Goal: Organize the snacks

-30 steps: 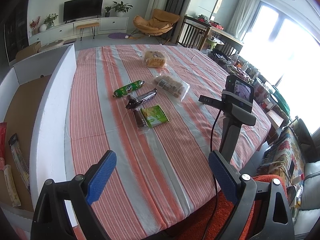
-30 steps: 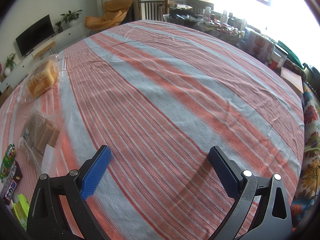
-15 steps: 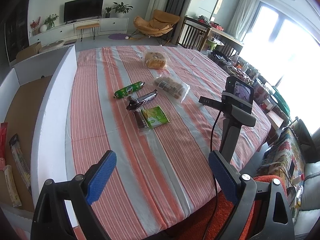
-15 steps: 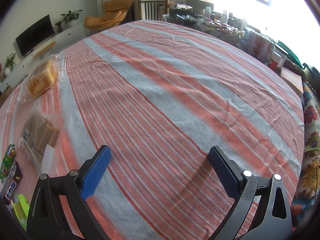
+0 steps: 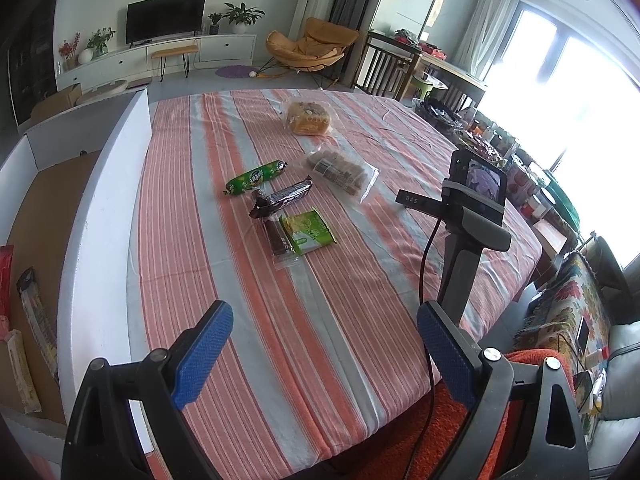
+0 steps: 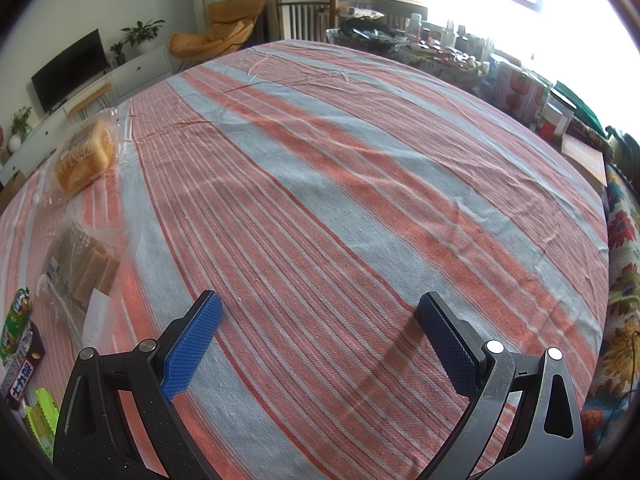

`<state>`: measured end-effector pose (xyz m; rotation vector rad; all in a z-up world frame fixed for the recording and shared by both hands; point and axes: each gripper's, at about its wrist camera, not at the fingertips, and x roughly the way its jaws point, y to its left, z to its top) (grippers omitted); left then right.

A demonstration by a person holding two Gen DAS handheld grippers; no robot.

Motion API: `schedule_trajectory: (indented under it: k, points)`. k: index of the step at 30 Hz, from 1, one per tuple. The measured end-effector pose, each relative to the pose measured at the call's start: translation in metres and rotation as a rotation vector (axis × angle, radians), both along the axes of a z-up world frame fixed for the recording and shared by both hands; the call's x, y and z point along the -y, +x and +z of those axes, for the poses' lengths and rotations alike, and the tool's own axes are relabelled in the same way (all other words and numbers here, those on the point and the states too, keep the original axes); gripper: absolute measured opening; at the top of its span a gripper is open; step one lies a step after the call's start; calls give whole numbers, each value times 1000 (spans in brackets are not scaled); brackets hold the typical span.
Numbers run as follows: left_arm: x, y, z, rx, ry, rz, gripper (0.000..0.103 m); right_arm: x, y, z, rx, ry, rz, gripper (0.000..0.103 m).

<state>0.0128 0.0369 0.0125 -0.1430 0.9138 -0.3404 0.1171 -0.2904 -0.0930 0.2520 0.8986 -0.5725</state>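
Snacks lie mid-table on striped cloth (image 5: 192, 216). Green sausage stick (image 5: 256, 177): long axis slanted, far end up-right. Dark chocolate bar (image 5: 285, 197) just nearer, roughly parallel, its near-left end touching a brown bar in clear wrap (image 5: 278, 240), which runs lengthwise toward the camera. Green flat packet (image 5: 307, 231) just beside that bar on its right. Clear bag of brown cakes (image 5: 340, 170) right of the sausage stick. Bagged bread loaf (image 5: 309, 117) farther back. White-walled cardboard box (image 5: 100, 216) at table's left edge holds long packets. Left gripper (image 5: 324, 350) wide, holding nothing, above near cloth. Right gripper (image 6: 316, 340) also spread wide, only bare cloth between pads.
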Motion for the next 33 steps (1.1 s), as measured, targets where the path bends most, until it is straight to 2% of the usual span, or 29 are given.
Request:
schedule_trajectory:
  k: [33]
  points:
    - [-3,1,0,-1,-1,2,93,0,0,0,0,0,-1,100]
